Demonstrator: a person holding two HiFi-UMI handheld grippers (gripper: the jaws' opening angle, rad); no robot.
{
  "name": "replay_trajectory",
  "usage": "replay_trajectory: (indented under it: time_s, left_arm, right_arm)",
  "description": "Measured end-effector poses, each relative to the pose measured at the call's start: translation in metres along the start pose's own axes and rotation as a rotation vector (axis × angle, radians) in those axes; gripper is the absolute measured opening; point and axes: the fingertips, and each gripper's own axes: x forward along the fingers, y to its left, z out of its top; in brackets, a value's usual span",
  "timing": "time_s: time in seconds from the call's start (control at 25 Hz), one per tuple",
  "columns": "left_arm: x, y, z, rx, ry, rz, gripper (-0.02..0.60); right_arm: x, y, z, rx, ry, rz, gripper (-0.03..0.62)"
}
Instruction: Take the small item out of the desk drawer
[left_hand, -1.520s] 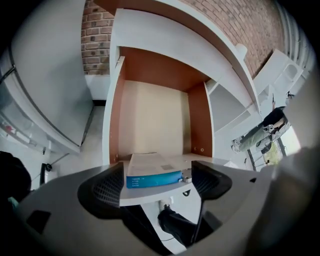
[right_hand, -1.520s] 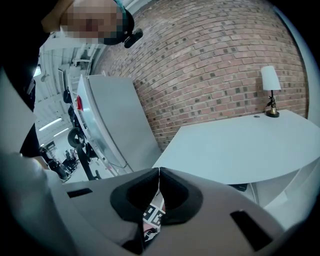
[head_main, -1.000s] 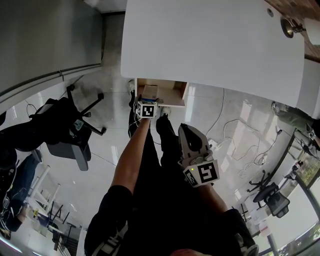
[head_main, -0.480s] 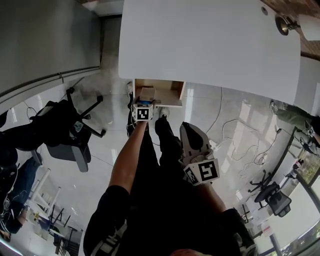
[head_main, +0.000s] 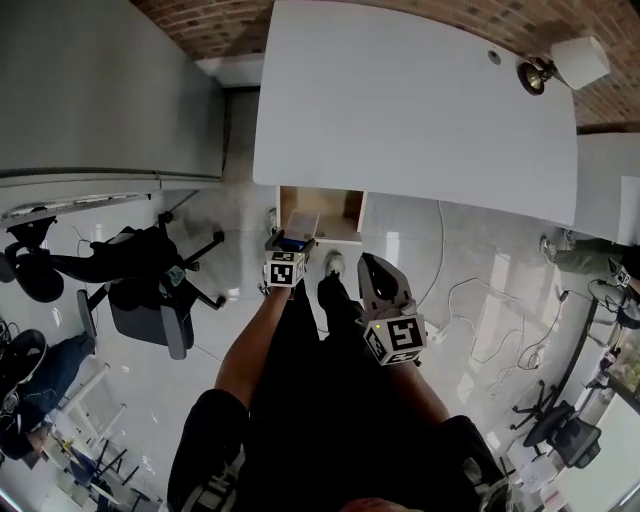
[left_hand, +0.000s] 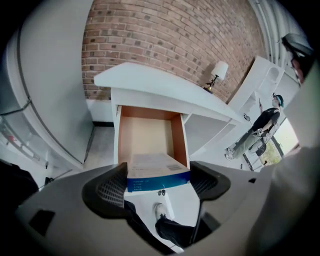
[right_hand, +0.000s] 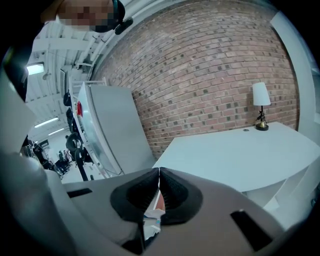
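A flat white box with a blue edge (left_hand: 157, 172) spans the gap between my left gripper's (left_hand: 157, 181) two dark pads (left_hand: 111, 189), which are closed on its sides. It hangs at the front lip of the open wooden drawer (left_hand: 178, 135), whose floor behind it is bare. From the head view, the left gripper (head_main: 288, 246) carries the box (head_main: 299, 226) just in front of the drawer (head_main: 352, 211) under the white desk (head_main: 420, 110). My right gripper (head_main: 373, 263) hovers lower right, by the person's legs, shut with its tips touching (right_hand: 159, 172).
A small lamp (head_main: 555, 65) stands at the desk's far right corner. A black office chair (head_main: 150, 290) is on the floor to the left, beside a tall grey cabinet (head_main: 100, 90). Loose cables (head_main: 480, 300) run over the floor to the right.
My left gripper has drawn back from the drawer toward the person, bringing the box along. The head camera has tilted, so more brick wall shows. The right gripper has barely moved.
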Motion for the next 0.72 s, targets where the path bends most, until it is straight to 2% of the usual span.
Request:
replay_trajectory:
  time_s: [0.4,0.72]
  left_arm:
    - [-0.177,-0.048,0.071,0.01,-0.293,0.022,0.394]
    - [-0.28,-0.068,0.143,0.068,-0.561,-0.007,0.393]
  right_arm:
    - [-0.044,0.002,0.054,-0.05,-0.102,0.06,0.026]
    - [-0.067,0.015,0.077,-0.087,-0.162,-0.015,0.026]
